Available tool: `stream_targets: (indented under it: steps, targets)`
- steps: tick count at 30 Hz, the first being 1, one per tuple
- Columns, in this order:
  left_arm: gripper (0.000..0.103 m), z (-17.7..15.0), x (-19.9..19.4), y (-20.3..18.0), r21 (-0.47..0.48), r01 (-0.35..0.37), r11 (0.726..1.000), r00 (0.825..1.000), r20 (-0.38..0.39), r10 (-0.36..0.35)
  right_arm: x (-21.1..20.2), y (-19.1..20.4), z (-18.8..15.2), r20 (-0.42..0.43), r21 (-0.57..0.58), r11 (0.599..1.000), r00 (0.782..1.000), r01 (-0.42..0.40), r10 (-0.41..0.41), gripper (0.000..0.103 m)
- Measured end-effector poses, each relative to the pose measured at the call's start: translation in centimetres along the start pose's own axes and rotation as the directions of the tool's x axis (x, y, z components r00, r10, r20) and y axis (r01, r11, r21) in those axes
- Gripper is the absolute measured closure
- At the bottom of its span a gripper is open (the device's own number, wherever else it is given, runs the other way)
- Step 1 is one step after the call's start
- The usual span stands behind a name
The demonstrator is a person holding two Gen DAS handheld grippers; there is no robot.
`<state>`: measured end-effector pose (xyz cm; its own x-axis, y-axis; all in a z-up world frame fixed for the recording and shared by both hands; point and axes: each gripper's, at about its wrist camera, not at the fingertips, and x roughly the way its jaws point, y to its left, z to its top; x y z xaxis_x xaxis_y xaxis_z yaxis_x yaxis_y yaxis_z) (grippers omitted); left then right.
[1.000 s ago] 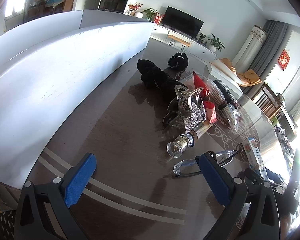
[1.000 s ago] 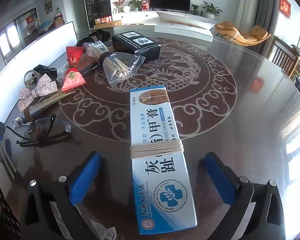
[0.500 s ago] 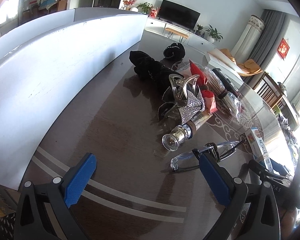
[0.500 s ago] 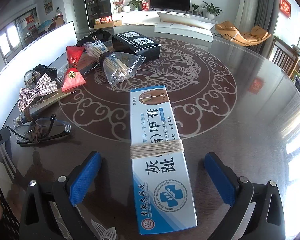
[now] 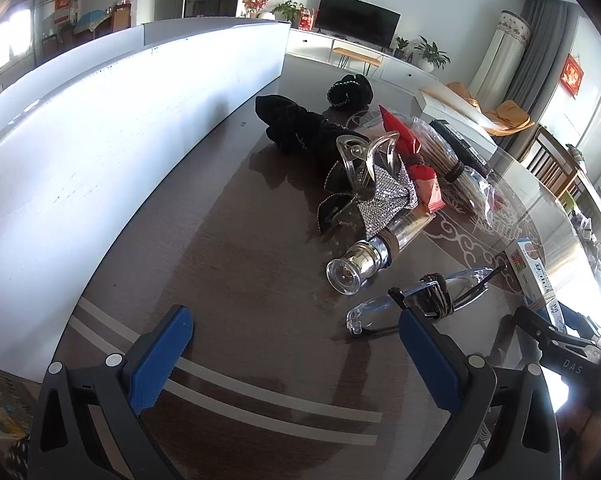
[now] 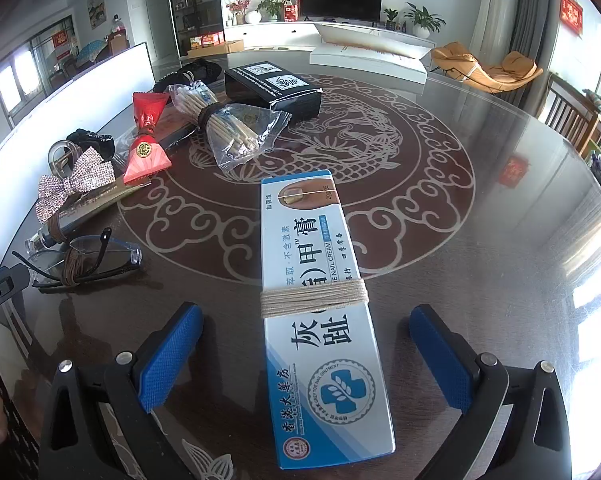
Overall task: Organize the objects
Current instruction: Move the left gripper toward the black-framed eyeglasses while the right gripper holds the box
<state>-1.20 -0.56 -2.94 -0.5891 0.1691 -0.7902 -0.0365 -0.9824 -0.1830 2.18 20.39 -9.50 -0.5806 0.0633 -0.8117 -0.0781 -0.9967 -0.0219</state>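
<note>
Left gripper [image 5: 292, 344]: it has been carried forward and to the right over the last second, so that the glasses [image 5: 420, 304] are now seen just past the right blue finger [image 5: 428, 360], larger and nearer than before. The fingers are spread wide with nothing between them.
Glasses: they lie flat on the surface [image 5: 228, 264], bound at the middle with brown cord, just beside the clear-capped bottle [image 5: 364, 264]. No contact with the fingers has been made.
Right gripper [image 6: 304, 356]: no change is noted. The fingers are released and set either side of the nail cream box [image 6: 320, 304], without touching it.
Nail cream box: it rests on the surface, wound with twine across its middle, one end lying between the right fingers.
Other clutter: the sequin bow [image 6: 74, 186], red packet [image 6: 146, 148] and bagged sticks [image 6: 232, 132] have not been moved.
Meaning for the task: the left approach is judged to be aimed at the glasses; neither grasp has been closed, so sorting is judged barely begun.
</note>
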Motion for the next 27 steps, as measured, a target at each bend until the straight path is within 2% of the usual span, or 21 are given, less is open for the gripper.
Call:
stream_targets:
  steps: [27]
  targets:
    - [0.000,-0.15,0.45,-1.02,0.062,-0.069,0.996,0.997,-0.018,0.070,-0.04,0.02,-0.01,0.000,0.000,1.000,1.000,0.000,0.000,0.000]
